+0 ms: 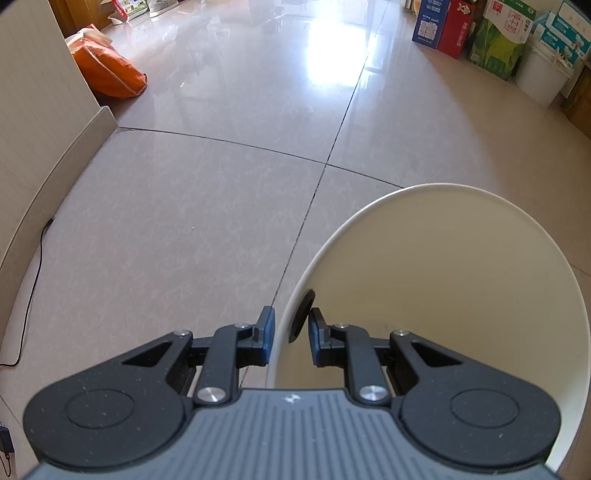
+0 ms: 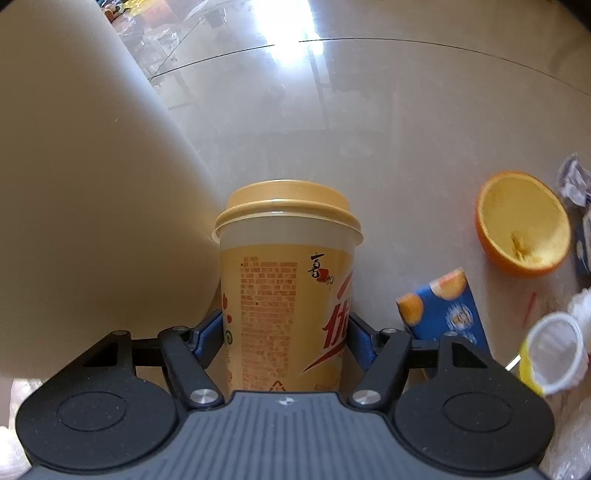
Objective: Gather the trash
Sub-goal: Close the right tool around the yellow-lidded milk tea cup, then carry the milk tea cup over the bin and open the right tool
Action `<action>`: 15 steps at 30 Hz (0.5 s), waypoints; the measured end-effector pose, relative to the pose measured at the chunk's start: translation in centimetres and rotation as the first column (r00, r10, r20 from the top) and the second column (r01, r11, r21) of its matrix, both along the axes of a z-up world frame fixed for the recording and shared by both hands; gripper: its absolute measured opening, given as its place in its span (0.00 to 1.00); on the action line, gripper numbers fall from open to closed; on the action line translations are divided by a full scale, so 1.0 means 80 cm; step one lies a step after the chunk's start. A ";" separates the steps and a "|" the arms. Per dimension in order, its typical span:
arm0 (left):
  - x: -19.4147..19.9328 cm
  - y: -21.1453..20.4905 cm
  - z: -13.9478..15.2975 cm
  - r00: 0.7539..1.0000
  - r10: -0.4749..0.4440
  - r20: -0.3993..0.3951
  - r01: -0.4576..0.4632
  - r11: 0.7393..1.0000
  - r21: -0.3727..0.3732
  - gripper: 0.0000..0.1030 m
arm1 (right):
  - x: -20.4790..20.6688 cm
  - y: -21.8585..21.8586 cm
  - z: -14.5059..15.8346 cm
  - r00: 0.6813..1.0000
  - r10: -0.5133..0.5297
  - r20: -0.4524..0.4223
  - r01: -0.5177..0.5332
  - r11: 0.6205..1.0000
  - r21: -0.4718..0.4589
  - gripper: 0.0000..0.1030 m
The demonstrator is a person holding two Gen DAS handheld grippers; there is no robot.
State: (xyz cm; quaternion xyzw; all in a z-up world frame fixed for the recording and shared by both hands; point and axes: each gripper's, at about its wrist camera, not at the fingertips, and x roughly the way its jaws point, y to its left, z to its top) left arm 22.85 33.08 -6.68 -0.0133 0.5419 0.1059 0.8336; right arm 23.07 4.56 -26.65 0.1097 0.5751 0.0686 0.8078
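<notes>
A yellow milk-tea cup with a tan lid stands upright on the glossy tiled floor, right beside the cream trash bin. My right gripper has come down around the cup's lower body, and both blue pads lie against its sides. In the left wrist view the same bin fills the lower right, its inside showing nothing. My left gripper is shut on the bin's rim, one finger outside the wall and one inside.
To the right of the cup lie a blue juice carton, a hollow orange-peel half, a clear plastic cup and a crumpled wrapper. An orange bag, cartons and a white bucket line the far walls.
</notes>
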 end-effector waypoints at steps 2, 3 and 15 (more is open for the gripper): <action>0.002 -0.002 0.000 1.000 -0.014 -0.009 0.014 1.000 0.008 0.17 | 0.001 0.002 0.003 1.000 0.003 -0.005 -0.003 0.999 -0.034 0.71; 0.004 -0.002 0.000 1.000 -0.022 -0.016 0.022 1.000 0.013 0.17 | -0.002 0.003 0.006 1.000 0.005 -0.004 -0.005 0.999 -0.046 0.71; 0.012 0.000 -0.006 0.985 -0.156 -0.076 0.158 0.987 0.017 0.13 | -0.028 -0.017 0.107 0.999 0.026 0.046 -0.024 0.999 -0.042 0.71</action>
